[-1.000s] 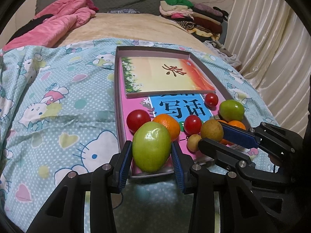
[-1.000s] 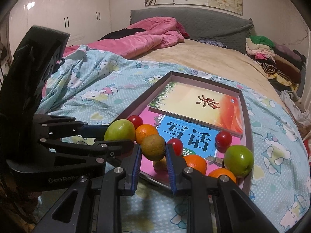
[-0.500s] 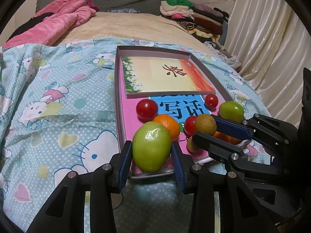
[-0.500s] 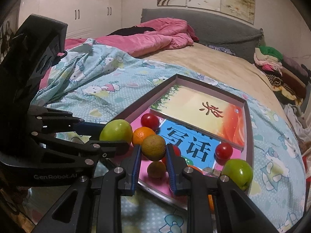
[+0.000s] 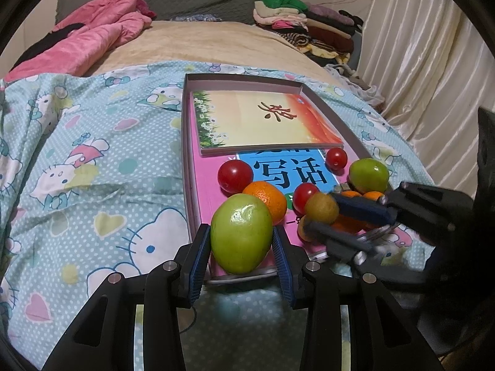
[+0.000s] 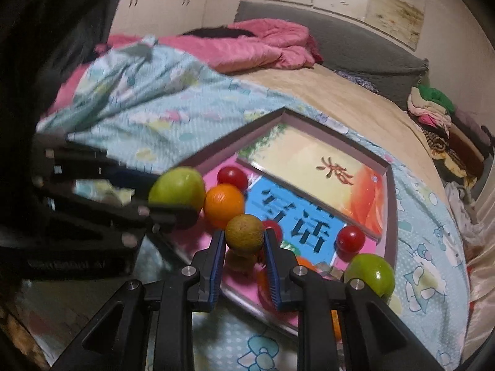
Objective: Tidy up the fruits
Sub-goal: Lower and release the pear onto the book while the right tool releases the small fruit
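Observation:
My left gripper (image 5: 242,241) is shut on a green apple (image 5: 241,232), held just above the near end of a shallow box (image 5: 188,167) on the bed. To its right, my right gripper (image 5: 321,213) is shut on a small brown fruit (image 5: 321,207). The right wrist view shows that brown fruit (image 6: 244,234) pinched between the blue pads of the right gripper (image 6: 243,241), with the left gripper's green apple (image 6: 177,188) to the left. In the box lie an orange (image 5: 266,198), cherry tomatoes (image 5: 234,175), a second green apple (image 5: 368,175) and another small brown fruit (image 6: 239,261).
Two books (image 5: 263,120) fill the far part of the box. The bed carries a blue cartoon-print sheet (image 5: 92,160), a pink quilt (image 5: 92,43) at the back left and folded clothes (image 5: 297,21) at the back right. A curtain (image 5: 427,61) hangs on the right.
The right gripper has lifted the brown fruit off the box floor and rolled; its view now tilts. One tomato has rolled toward the books. The left gripper holds still with the apple.

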Motion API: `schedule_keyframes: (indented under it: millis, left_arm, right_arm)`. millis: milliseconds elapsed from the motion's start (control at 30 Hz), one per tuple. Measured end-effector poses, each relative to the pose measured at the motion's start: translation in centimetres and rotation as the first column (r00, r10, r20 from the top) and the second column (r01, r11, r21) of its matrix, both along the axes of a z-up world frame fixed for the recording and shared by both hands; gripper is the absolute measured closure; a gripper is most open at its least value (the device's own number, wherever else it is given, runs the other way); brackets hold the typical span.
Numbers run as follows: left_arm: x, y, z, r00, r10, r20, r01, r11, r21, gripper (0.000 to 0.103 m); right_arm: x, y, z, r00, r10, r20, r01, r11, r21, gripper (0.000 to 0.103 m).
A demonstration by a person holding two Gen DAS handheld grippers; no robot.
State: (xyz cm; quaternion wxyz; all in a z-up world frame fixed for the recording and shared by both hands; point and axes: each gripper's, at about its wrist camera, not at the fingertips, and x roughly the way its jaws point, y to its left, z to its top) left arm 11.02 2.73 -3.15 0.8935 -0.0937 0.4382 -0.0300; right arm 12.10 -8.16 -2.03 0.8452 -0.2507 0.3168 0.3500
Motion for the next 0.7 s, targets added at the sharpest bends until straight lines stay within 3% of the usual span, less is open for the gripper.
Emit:
schedule_keyframes:
  millis: [700]
  left_arm:
    - [-0.02,0.13,-0.04,1.0,0.0,-0.002,0.0,1.0,-0.004,0.062]
  right_arm:
    - [-0.02,-0.03,-0.24,1.0,-0.01,-0.002,0.01,1.0,0.023,0.077]
